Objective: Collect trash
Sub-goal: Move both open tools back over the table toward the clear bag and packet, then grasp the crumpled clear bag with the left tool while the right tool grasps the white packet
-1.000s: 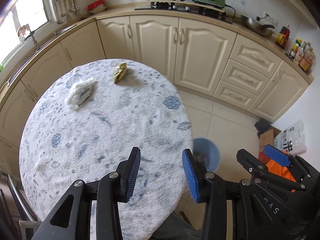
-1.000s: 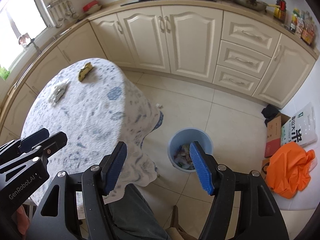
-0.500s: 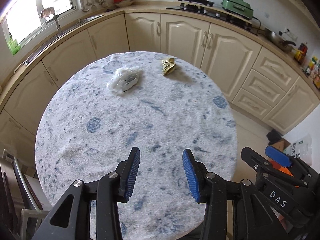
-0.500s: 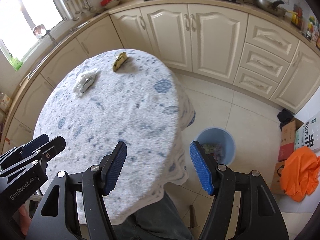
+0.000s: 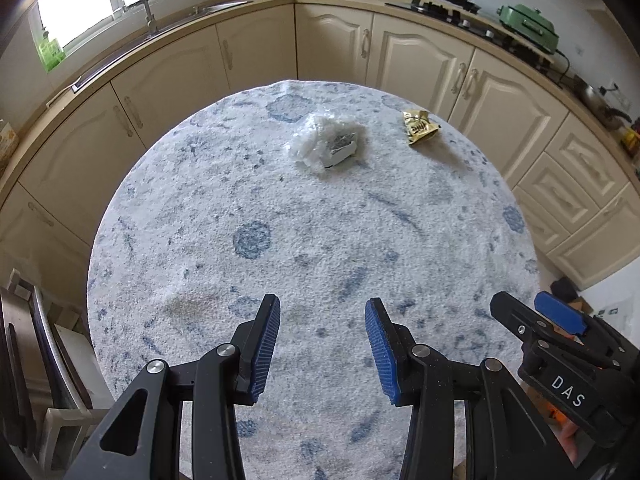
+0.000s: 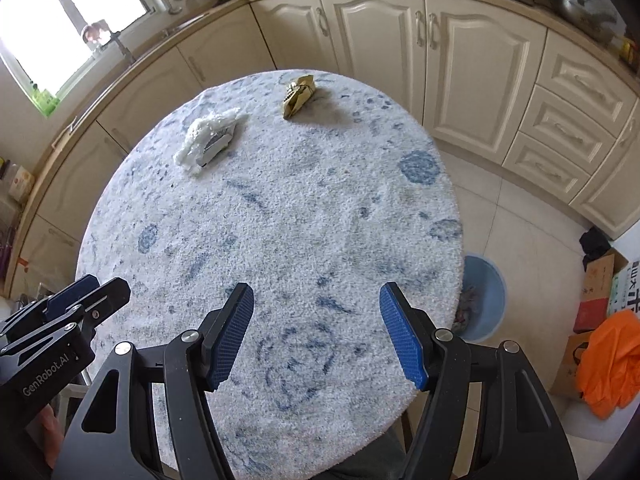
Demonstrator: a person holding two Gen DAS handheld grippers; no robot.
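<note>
Trash: white crumpled wrapper [image 5: 326,142] and gold packet [image 5: 418,128] at table's [image 5: 200,240] far side | left gripper [image 5: 322,344], right gripper [image 6: 316,334]: jaws apart, empty | risk: wrapper looks flimsy, may slip from pinch; bin [image 6: 482,300] half-hidden under table edge.

Round table [image 5: 200,240], white wrapper [image 5: 326,142], gold packet [image 5: 418,127], empty left gripper [image 5: 322,346]

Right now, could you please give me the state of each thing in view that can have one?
Left tongs: open, empty, above the table.
Right tongs: open wider, empty, above the table.
White crumpled wrapper: lying on the tablecloth, uncollected.
Gold snack wrapper: crumpled, on the tablecloth near the far edge, apart from the white one.
Blue bin: upright on the floor beside the table, trash inside.
Tablecloth: spread flat over the round table.
</note>
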